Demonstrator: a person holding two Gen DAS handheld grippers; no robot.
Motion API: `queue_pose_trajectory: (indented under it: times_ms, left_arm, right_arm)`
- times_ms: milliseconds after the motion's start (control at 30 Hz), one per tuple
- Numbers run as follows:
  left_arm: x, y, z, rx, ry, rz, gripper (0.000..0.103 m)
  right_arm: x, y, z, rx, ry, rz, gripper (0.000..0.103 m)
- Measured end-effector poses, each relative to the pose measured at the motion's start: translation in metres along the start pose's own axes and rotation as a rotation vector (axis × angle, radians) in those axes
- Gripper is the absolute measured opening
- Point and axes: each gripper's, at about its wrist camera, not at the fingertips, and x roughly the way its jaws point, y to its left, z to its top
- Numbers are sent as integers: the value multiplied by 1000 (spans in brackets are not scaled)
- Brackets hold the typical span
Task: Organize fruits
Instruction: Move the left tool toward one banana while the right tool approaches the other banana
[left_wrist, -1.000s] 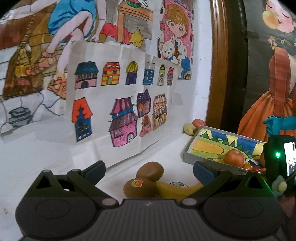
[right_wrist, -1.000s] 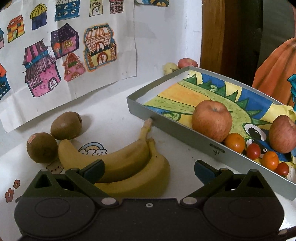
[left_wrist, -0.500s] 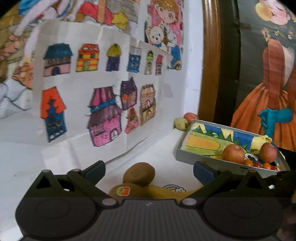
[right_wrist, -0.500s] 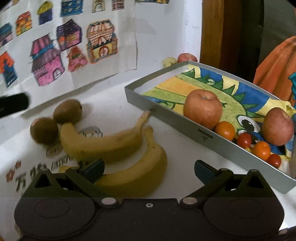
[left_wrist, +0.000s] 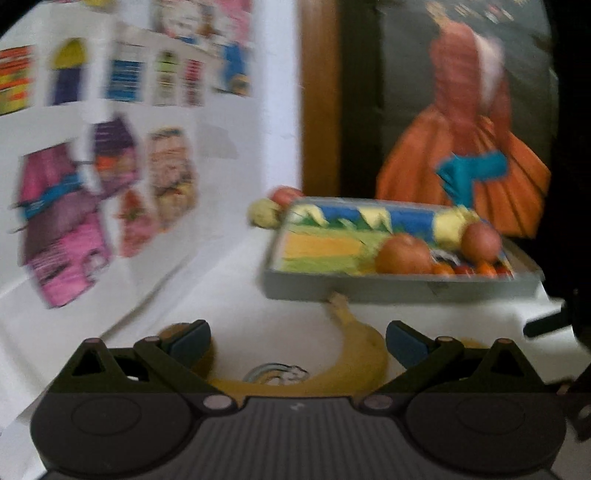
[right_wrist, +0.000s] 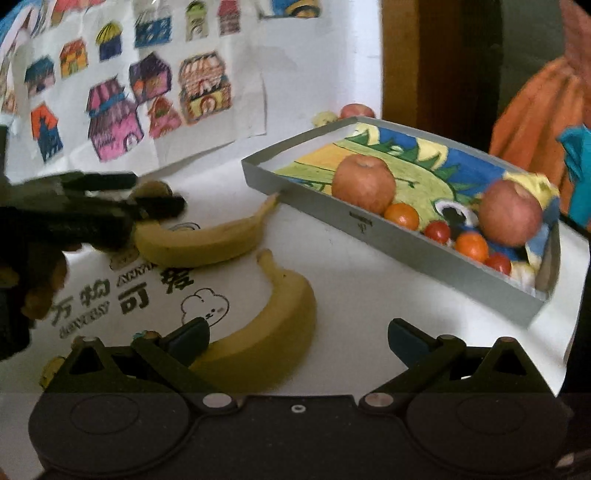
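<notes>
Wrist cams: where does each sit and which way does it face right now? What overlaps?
Left wrist: on the left gripper, low over the table, facing the far banana and grey tray; own two open fingers show, image blurred.
Right wrist: on the right gripper, facing the near banana, far banana and tray; own open fingers show, plus the left gripper at left.
Shared: tray with apples, the far banana, the house drawings on the wall.

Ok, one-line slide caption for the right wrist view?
Open right gripper above the near banana; left gripper at the far banana; apples and small fruits in the grey tray.
</notes>
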Motion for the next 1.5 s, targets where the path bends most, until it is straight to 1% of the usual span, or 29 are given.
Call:
queue_pose_trajectory:
  times_ms: [100, 200, 367, 700, 1167, 1233, 1300, 1333, 1367, 1500]
  left_arm:
    - [9, -8, -4, 70, 40, -18, 103]
    - [14, -11, -6, 101, 65, -37, 103]
    - [22, -13, -9, 114, 80, -47, 103]
    - [31, -13, -14, 155, 98, -46, 103]
    - [37, -17, -18, 192, 101, -39, 103]
    - [38, -18, -18, 210, 107, -39, 103]
    - [39, -19, -19, 226, 126, -54, 103]
    - [40, -18, -19, 224, 137, -69, 103]
    - [41, -17, -18, 214, 148, -79, 101]
    - [43, -14, -14, 189, 190, -116, 92]
  right_arm:
    - [-6, 4, -11, 31, -26, 6, 102]
    - [-5, 8, -14, 39, -40, -1, 102]
    - [-1, 5, -9, 58, -33, 9, 99]
    - [13, 3, -6, 110, -6, 27, 88]
    - [14, 5, -5, 100, -11, 29, 86]
    - [13, 5, -6, 97, -12, 33, 84]
    - [13, 5, -5, 99, -14, 49, 74]
    - [13, 4, -5, 102, -12, 60, 71]
    - [13, 4, -4, 107, -11, 69, 67]
    - [12, 1, -5, 117, -13, 72, 62]
